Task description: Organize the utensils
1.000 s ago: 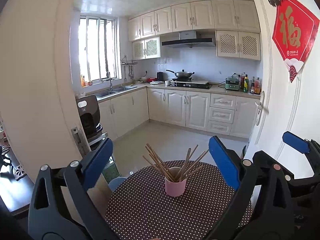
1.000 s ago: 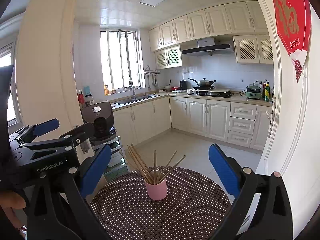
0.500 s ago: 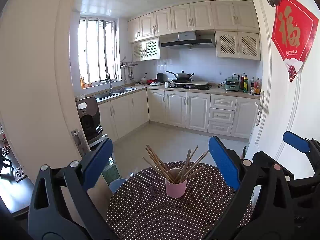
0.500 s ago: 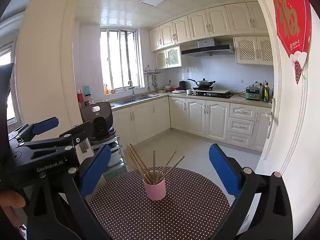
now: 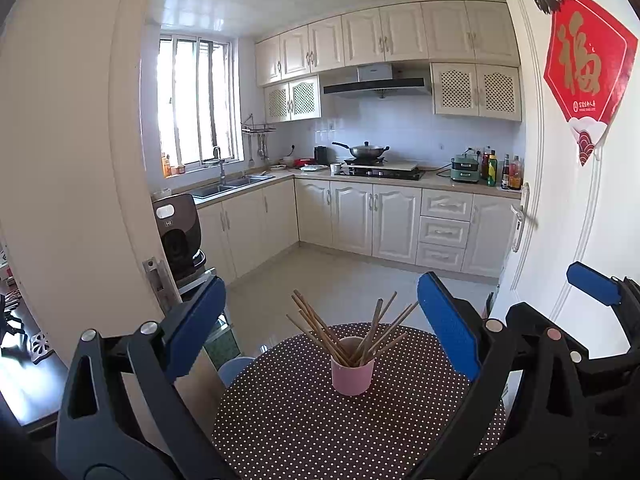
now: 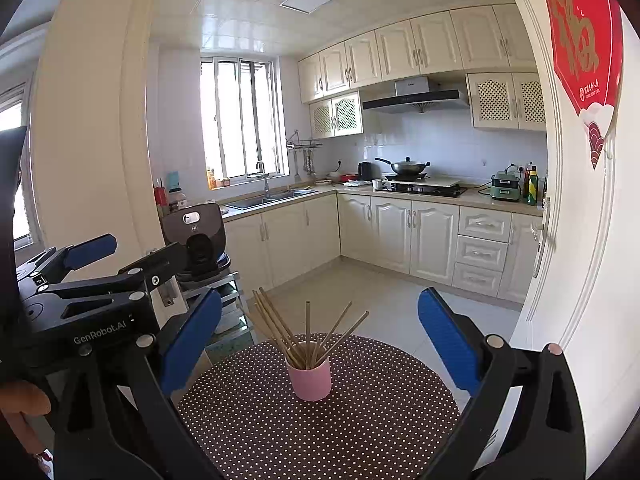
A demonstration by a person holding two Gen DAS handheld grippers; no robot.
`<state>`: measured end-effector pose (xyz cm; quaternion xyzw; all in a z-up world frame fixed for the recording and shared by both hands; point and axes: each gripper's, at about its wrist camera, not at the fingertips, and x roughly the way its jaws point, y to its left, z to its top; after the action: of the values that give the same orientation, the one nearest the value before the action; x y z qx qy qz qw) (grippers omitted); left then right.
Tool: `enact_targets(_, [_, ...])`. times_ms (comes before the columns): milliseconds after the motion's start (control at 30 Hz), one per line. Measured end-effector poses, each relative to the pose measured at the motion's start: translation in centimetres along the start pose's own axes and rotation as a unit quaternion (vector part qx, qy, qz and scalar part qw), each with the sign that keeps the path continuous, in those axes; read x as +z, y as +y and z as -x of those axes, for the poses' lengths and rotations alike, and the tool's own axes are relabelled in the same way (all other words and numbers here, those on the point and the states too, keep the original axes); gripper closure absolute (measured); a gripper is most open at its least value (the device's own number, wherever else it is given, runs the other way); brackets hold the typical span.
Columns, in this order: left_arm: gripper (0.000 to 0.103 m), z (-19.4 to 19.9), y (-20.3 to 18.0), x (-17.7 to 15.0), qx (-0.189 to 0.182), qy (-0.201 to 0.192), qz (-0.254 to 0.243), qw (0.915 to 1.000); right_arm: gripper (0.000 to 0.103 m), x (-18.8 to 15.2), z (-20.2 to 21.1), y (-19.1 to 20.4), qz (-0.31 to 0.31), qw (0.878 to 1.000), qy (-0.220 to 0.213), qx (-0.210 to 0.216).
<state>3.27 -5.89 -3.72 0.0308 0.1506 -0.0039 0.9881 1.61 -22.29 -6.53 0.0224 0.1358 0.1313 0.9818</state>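
A pink cup (image 5: pixel 352 372) stands upright on a round table with a dark polka-dot cloth (image 5: pixel 320 432). Several wooden chopsticks (image 5: pixel 320 328) stand fanned out in the cup. My left gripper (image 5: pixel 320 332) is open and empty, held back from the cup with its blue pads either side of it. In the right wrist view the same cup (image 6: pixel 310 378) and chopsticks (image 6: pixel 308 332) stand on the table (image 6: pixel 320 432). My right gripper (image 6: pixel 320 340) is open and empty, also short of the cup. The left gripper's body (image 6: pixel 80 304) shows at the left there.
Beyond the table is a kitchen with cream cabinets (image 5: pixel 372 220), a sink (image 5: pixel 224 188) and a wok on the stove (image 5: pixel 364 152). A white door with a red paper decoration (image 5: pixel 584 68) stands at the right. A dark appliance (image 5: pixel 178 236) stands at the left.
Both views have shifted very slightly. The cup and chopsticks have not moved, and both grippers remain open.
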Motion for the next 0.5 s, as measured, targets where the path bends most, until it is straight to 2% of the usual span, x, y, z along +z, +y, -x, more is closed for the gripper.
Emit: enact_targets(500, [0.008,0.2,0.11,-0.06,0.005,0.0,0.001,1.0,0.008,0.07,-0.27,-0.57,0.002,1.0,0.003,0.004])
